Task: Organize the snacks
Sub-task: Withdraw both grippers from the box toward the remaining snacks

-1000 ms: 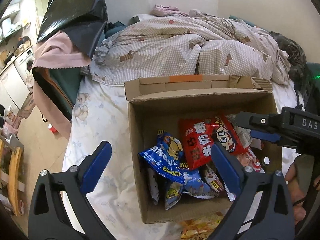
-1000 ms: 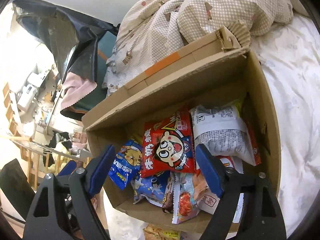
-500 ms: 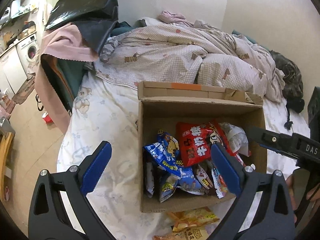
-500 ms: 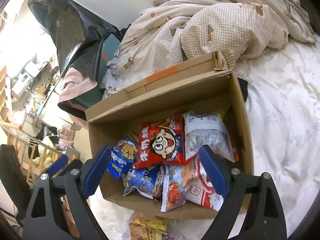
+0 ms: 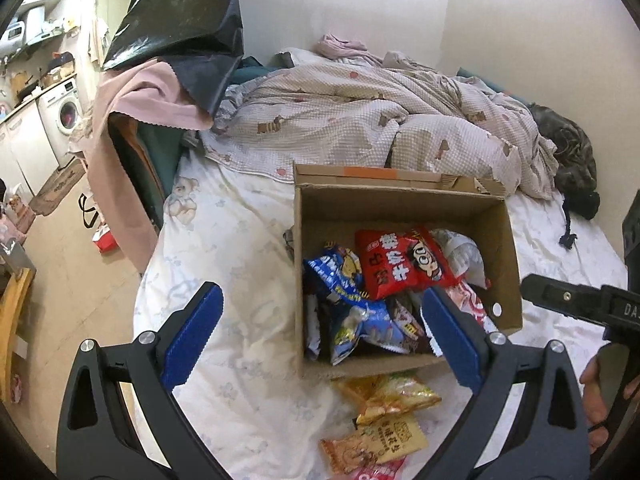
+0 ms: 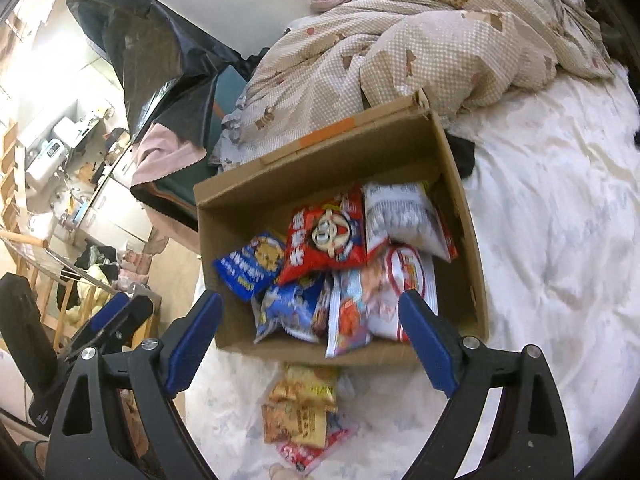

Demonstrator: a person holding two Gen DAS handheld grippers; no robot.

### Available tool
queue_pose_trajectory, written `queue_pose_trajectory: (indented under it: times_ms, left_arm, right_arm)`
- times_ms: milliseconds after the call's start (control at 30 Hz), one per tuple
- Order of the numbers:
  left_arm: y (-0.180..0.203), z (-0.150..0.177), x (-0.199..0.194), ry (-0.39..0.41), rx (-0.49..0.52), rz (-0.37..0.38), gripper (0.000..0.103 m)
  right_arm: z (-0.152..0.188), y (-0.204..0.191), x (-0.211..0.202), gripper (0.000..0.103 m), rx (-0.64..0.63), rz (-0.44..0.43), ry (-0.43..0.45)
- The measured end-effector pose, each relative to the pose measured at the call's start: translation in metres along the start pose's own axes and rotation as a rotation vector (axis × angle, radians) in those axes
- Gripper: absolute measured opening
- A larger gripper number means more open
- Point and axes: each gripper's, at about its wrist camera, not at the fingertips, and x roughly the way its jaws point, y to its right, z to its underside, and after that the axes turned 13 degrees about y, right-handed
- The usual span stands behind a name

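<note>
An open cardboard box [image 5: 500,248] [image 6: 460,184] sits on the bed and holds several snack packets, with a red packet [image 5: 400,260] [image 6: 328,236] on top and blue packets [image 5: 340,276] [image 6: 252,264] to its left. Yellow and orange snack packets [image 5: 384,420] [image 6: 300,412] lie loose on the sheet in front of the box. My left gripper [image 5: 320,336] is open and empty above the box's near left corner. My right gripper [image 6: 312,344] is open and empty above the box's near edge; its body shows in the left wrist view [image 5: 580,304].
A crumpled checked duvet [image 5: 380,120] [image 6: 420,52] lies behind the box. A black plastic sheet [image 5: 180,16] and pink cloth [image 5: 136,96] hang at the bed's left edge. A dark bundle [image 5: 572,152] lies at the right. Floor and a washing machine [image 5: 64,112] are far left.
Both grippers have pulled back and up from the box, so it looks smaller and the loose packets in front of it have come into view. Both stay open.
</note>
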Motion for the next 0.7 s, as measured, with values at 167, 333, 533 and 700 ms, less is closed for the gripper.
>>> queue_pose_trajectory:
  times_ms: [167, 333, 533, 700]
  left_arm:
    - [-0.007, 0.012, -0.014, -0.023, -0.021, 0.006, 0.101]
    - [-0.013, 0.025, -0.026, -0.038, -0.044, -0.002, 0.101]
    - [-0.014, 0.041, -0.031, -0.088, -0.049, -0.005, 0.101]
    - [-0.013, 0.056, -0.034, -0.132, -0.036, -0.016, 0.101]
  right_arm:
    - [0.018, 0.0, -0.015, 0.092, 0.007, 0.005, -0.008]
    - [0.033, 0.002, -0.029, 0.092, 0.015, 0.012, -0.017]
    - [0.052, 0.005, -0.038, 0.092, 0.027, 0.026, -0.043]
    - [0.065, 0.006, -0.042, 0.092, 0.016, 0.043, -0.061]
